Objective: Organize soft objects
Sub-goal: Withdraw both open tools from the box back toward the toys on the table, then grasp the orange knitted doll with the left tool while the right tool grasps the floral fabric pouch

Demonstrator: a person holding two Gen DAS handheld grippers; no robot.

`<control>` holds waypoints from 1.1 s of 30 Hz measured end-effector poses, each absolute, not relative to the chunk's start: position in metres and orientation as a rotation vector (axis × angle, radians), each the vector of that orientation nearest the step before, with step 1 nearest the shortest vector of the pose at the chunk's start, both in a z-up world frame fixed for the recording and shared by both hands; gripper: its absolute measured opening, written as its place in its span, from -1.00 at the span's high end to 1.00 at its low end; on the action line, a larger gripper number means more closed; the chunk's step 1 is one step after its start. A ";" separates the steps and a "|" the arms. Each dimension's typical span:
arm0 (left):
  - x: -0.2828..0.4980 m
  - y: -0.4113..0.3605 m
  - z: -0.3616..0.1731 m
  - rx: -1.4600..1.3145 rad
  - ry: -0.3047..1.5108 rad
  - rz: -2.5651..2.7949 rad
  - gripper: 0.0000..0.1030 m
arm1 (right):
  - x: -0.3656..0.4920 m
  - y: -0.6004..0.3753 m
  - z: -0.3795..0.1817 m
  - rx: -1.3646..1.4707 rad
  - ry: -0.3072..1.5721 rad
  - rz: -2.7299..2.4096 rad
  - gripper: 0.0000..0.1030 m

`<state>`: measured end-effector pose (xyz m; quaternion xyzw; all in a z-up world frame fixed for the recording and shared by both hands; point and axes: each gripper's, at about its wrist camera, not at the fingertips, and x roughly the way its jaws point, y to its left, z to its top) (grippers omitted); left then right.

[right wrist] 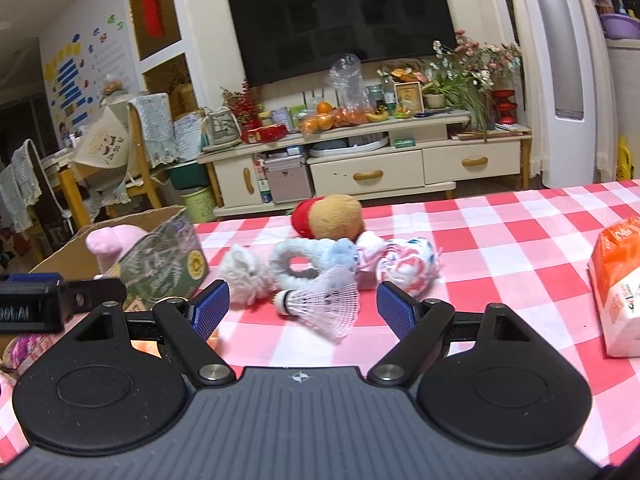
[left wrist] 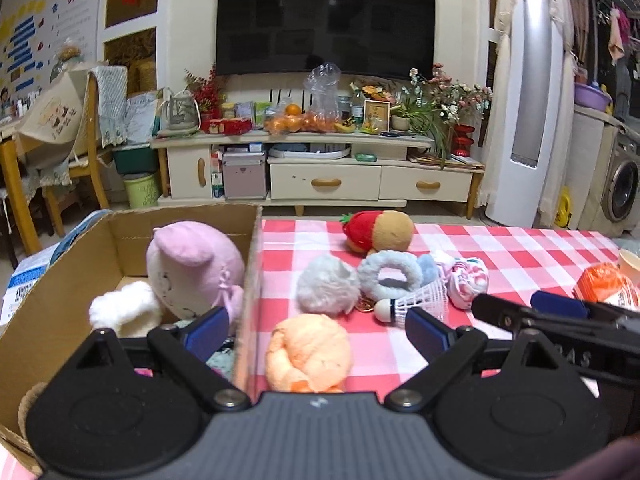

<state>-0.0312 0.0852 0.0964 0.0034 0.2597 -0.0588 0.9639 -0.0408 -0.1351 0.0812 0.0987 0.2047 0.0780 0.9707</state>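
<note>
My left gripper [left wrist: 316,332] stands open at the wall of the cardboard box [left wrist: 56,280], one finger over the box and one over the checked table. An orange plush bundle [left wrist: 308,354] lies on the cloth between its fingers, untouched. Inside the box are a pink plush [left wrist: 192,268] and a white fluffy piece [left wrist: 124,308]. Further back lie a grey pompom [left wrist: 328,290], a fluffy blue-white ring [left wrist: 390,276], a pink-white cloth bundle [left wrist: 468,280] and a strawberry-and-brown plush [left wrist: 380,232]. My right gripper [right wrist: 303,308] is open, with a shuttlecock [right wrist: 320,304] lying between its fingers, not pinched.
An orange-and-white packet [right wrist: 620,280] lies at the right of the red-checked tablecloth [right wrist: 500,240], with a paper cup [left wrist: 630,264] near it. Small coins [left wrist: 364,305] sit by the pompom. Beyond the table's far edge stand a TV cabinet [left wrist: 320,176] and a wooden chair [left wrist: 80,152].
</note>
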 end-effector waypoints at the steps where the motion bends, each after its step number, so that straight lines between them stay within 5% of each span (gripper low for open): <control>1: -0.033 0.081 0.096 0.015 0.519 -0.119 -0.84 | -0.040 -0.136 0.081 0.202 0.414 0.152 -0.96; 33: -0.019 0.003 0.038 0.199 0.546 0.088 -0.84 | 0.002 -0.154 0.049 0.254 0.521 0.016 -0.97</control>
